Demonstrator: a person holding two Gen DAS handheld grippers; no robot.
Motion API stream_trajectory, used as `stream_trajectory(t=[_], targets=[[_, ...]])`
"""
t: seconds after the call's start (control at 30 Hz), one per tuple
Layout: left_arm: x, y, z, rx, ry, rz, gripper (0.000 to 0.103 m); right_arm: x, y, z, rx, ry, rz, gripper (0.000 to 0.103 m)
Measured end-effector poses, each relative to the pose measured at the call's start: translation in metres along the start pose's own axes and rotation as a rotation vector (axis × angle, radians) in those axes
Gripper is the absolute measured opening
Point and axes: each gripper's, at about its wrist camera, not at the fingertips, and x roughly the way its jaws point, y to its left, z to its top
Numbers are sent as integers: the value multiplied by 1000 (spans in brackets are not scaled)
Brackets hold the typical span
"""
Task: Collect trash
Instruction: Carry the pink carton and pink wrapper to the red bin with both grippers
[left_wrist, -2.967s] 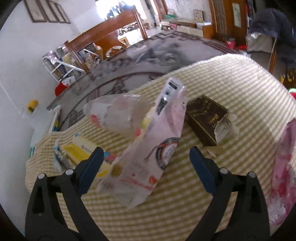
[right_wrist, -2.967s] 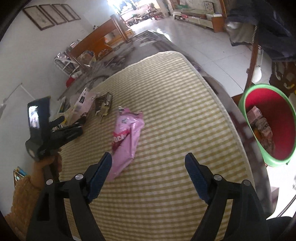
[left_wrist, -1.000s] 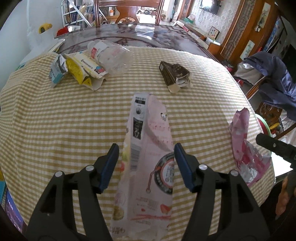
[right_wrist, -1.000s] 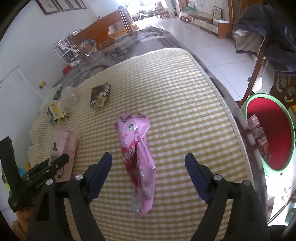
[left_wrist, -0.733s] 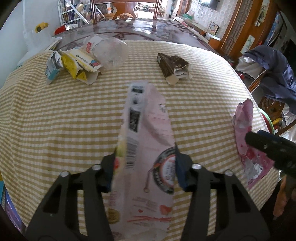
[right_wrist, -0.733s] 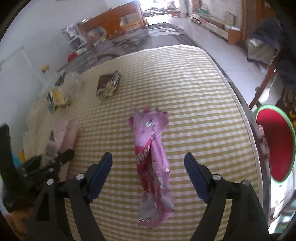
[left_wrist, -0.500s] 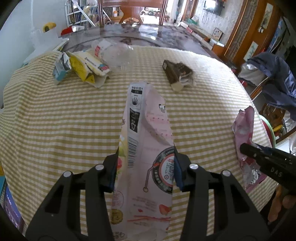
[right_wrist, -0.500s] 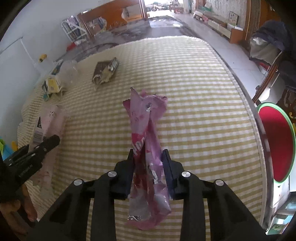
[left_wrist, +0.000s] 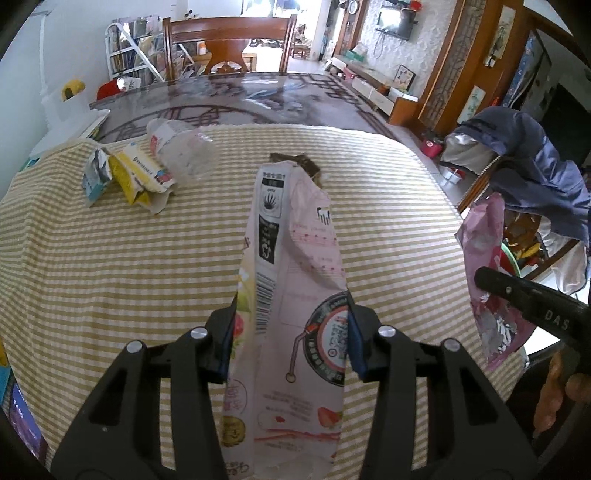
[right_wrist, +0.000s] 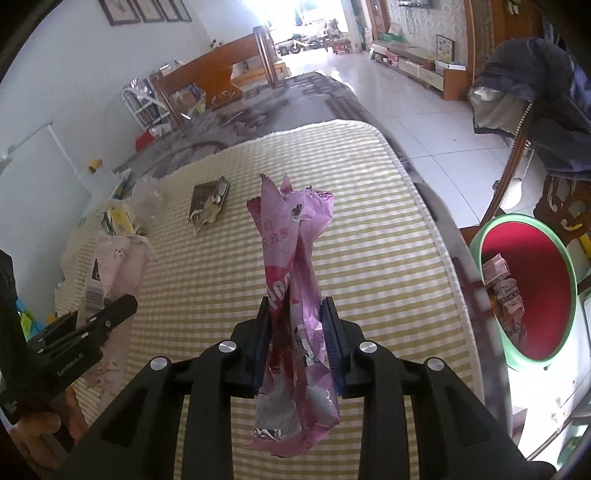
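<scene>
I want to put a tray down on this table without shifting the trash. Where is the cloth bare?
The checked cloth is bare between the brown packet and the edge beside the red bin. It is crowded at the far corner, around the clear bottle, yellow wrapper and small blue wrapper.

A lived-in home: a checked cloth covers the worktop (left_wrist: 110, 258) in a dining room with a carved wooden chair (left_wrist: 225, 48), framed pictures (right_wrist: 144, 11), tiled floor (right_wrist: 424, 122) and wall television (left_wrist: 397, 20).
</scene>
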Motion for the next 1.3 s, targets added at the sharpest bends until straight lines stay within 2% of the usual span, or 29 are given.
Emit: stream_trajectory(t=[0.47, 0.63, 0.93, 1.2, 1.3], targets=[[-17, -55, 15, 98, -55, -76, 45, -39, -29, 6, 89, -93, 13, 27], [-9, -74, 16, 133, -40, -100, 45, -50, -46, 7, 121, -119, 3, 27], [1, -124, 25, 215, -34, -164, 45, -66, -96, 8, 228, -163, -47, 27], [16, -174, 28, 268, -4, -261, 45, -88, -156, -2, 350, -210, -131, 28], [21, -197, 26, 325, -10, -264, 45, -97, -180, -7, 399, -225, -166, 28]])
